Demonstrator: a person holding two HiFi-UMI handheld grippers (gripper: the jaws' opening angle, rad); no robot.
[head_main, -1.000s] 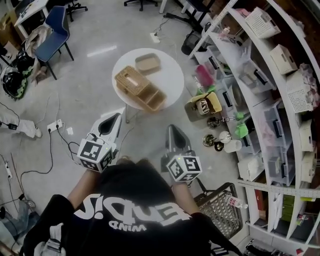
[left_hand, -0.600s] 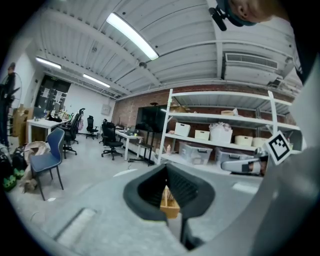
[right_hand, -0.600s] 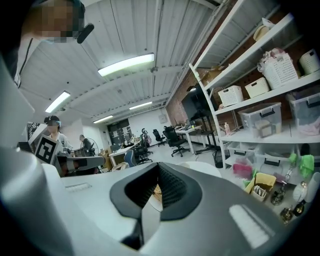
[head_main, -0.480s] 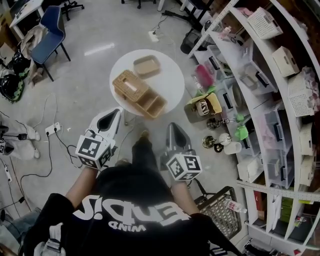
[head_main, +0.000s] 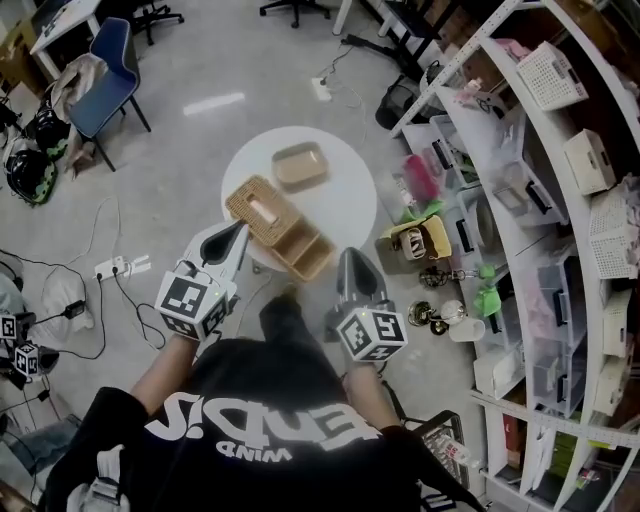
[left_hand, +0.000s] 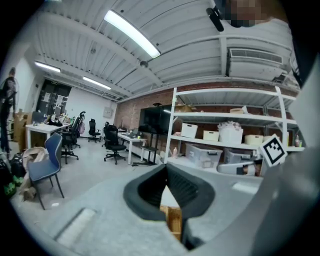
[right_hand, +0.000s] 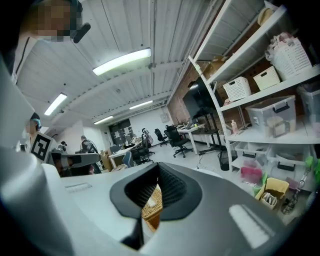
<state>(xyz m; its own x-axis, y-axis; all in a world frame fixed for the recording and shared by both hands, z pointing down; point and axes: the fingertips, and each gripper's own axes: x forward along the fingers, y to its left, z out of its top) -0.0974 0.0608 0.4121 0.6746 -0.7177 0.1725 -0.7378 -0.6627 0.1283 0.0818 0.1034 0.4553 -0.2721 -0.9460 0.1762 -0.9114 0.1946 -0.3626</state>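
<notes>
Both tongs, left (head_main: 238, 230) and right (head_main: 350, 257), are closed and empty, held just short of the round counter (head_main: 350, 200). The wicker basket (head_main: 265, 210) lies along the counter's near edge, nearest the left tongs. Spread the jaws before closing in, and approach level and square to the basket's rim.

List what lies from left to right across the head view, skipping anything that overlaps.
blue chair → left gripper → right gripper → yellow bin → white shelving
</notes>
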